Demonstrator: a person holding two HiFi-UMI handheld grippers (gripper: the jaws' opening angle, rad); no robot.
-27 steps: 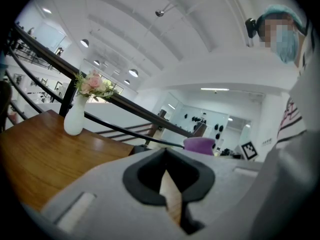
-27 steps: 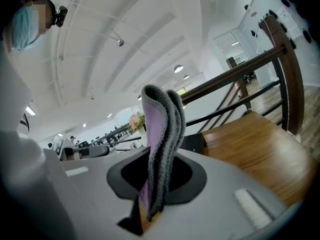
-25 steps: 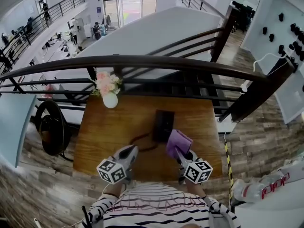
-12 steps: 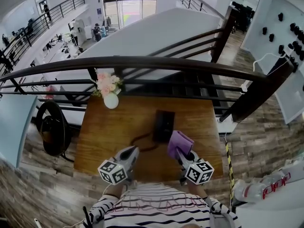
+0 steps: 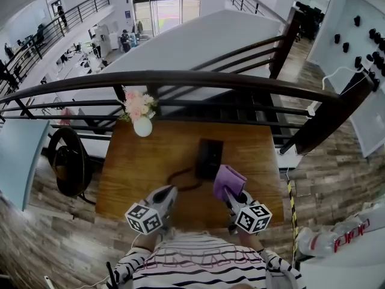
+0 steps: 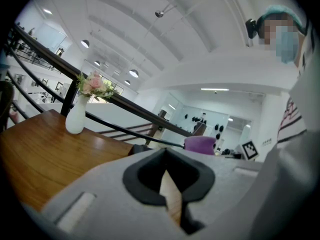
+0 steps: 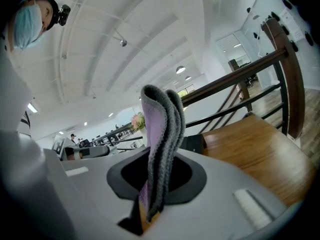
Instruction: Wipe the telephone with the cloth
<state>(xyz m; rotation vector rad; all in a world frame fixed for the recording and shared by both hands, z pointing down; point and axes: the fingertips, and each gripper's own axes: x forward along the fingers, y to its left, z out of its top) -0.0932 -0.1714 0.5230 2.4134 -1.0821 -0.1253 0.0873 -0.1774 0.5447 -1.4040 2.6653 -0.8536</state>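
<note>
Clamping the purple cloth (image 5: pixel 228 180), the right gripper (image 5: pixel 231 192) hovers over the near right part of the wooden table (image 5: pixel 135 164). In the right gripper view its jaws press together on the folded cloth (image 7: pixel 161 129), which stands up out of them in a doubled purple and grey fold. The cloth's far edge lies just beside the near right corner of the black telephone (image 5: pixel 209 158); whether the two touch cannot be told. The telephone sits flat near the table's middle, towards the railing (image 5: pixel 180 77), and its dark cord (image 5: pixel 179 177) curls off to the left across the wood. The left gripper (image 5: pixel 168 191) is held low at the table's near edge, left of the cord. Its jaws are drawn together with nothing between them, only a thin sliver of tabletop showing. A white vase of pink flowers (image 5: pixel 142 124) stands at the far left corner.
</note>
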